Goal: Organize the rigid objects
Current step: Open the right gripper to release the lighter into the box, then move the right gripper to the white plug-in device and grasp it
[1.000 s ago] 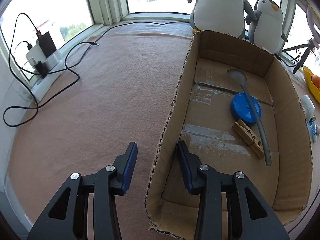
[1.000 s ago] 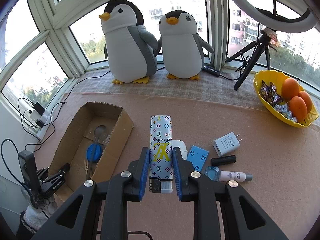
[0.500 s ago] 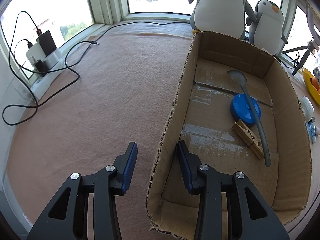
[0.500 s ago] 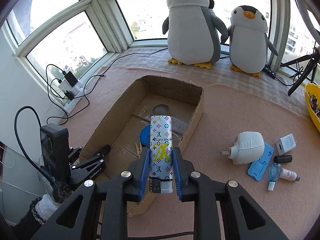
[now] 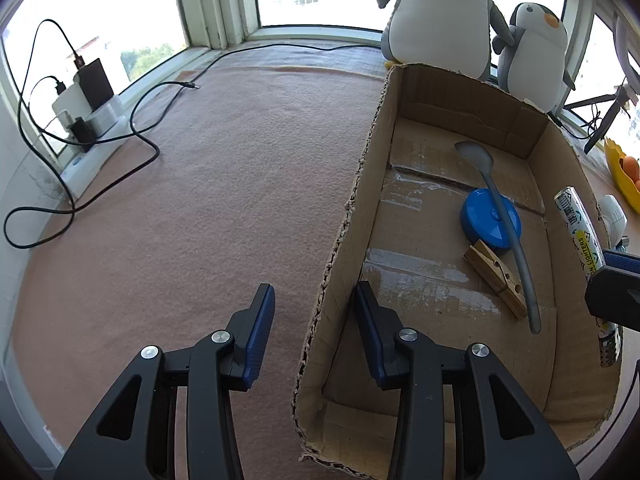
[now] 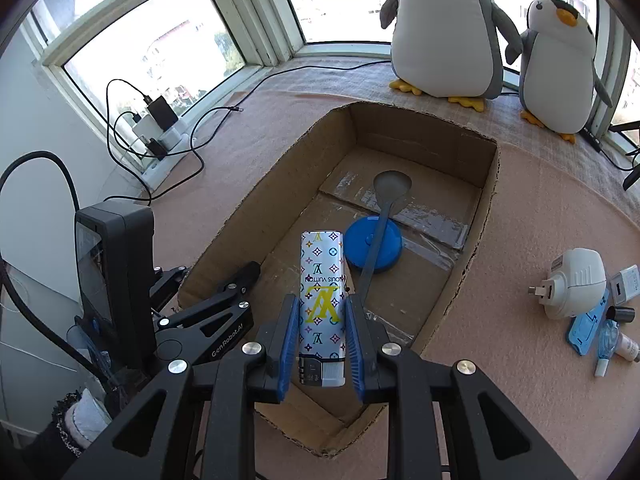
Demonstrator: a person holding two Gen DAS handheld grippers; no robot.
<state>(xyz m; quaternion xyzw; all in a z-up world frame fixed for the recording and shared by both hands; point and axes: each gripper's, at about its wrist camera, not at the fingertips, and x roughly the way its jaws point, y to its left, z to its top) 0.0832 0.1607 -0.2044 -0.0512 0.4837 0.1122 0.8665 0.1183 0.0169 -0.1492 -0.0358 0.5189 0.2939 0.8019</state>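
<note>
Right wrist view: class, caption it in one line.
Right gripper holds a patterned lighter above the cardboard box.

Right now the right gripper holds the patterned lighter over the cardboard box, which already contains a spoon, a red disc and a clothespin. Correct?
Not quite. The disc is blue, as the right wrist view shows. The rest holds: right gripper, lighter, cardboard box, spoon, clothespin.

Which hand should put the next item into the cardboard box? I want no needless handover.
Right. The right gripper already clamps the patterned lighter above the cardboard box. The left gripper straddles the box's near wall, so it looks better kept steadying.
</note>
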